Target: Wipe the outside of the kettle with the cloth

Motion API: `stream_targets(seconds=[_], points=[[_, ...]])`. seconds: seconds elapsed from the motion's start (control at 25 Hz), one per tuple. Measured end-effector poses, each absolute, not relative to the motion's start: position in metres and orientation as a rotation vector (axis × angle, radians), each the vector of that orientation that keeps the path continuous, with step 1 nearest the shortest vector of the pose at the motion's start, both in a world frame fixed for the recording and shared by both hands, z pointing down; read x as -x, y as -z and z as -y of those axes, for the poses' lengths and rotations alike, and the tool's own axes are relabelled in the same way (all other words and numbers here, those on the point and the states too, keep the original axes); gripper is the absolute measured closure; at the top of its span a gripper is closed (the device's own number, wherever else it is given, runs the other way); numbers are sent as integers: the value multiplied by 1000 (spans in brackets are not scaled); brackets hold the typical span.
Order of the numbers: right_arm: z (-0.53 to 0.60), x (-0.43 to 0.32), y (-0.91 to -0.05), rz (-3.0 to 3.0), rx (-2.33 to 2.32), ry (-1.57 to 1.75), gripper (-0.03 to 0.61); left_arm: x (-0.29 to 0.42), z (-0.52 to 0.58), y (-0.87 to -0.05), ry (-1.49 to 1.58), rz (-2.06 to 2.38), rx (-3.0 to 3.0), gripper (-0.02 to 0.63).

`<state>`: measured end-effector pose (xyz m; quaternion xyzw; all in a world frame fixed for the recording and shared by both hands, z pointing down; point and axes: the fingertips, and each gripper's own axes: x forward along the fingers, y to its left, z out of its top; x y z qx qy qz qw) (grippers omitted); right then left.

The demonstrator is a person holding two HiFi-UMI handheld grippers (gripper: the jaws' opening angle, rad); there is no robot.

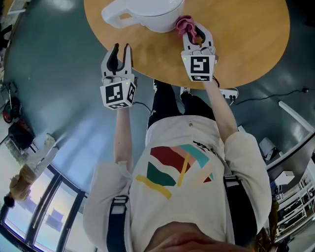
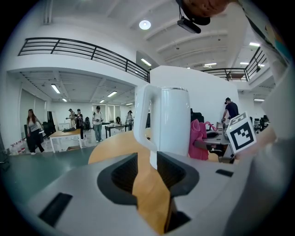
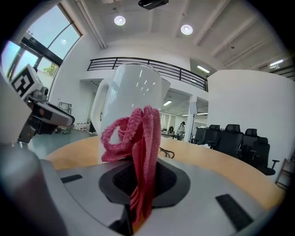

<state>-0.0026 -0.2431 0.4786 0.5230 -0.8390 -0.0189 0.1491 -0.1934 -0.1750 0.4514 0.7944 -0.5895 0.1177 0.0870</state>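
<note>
We are holding the cloth (image 3: 138, 138) clamped in the right gripper (image 3: 138, 198) at the kettle (image 3: 131, 87); left gripper (image 2: 147, 184) gaping, empty; next, pressed strokes.

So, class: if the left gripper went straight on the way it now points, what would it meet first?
The left gripper, open and empty, would most likely meet the kettle first, near its handle. Only bare table lies between, though the depth is hard to judge.

Bare table (image 1: 246, 44) separates left tongs (image 1: 122, 47) from kettle (image 1: 153, 12) (handle (image 1: 117, 17) nearest).
</note>
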Motion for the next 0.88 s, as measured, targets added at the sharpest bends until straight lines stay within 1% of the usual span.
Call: stream_targets(seconds=[0.36,0.56,0.72,0.88], points=[[290,-17,-484,2363,-1558,52,540,201,186,-460,-370,1759,-2350,442],[306,-16,-480,2352,-1564,63,540,202,195,-454,-345,1761,-2371,442],[295,-24,-471,2359,-1597,21,540,197,196,-437,-253,1777,-2400,442],[251,-43,-435,2397,-1618,-6,540,183,175,-398,-115,1819,-2414,442]])
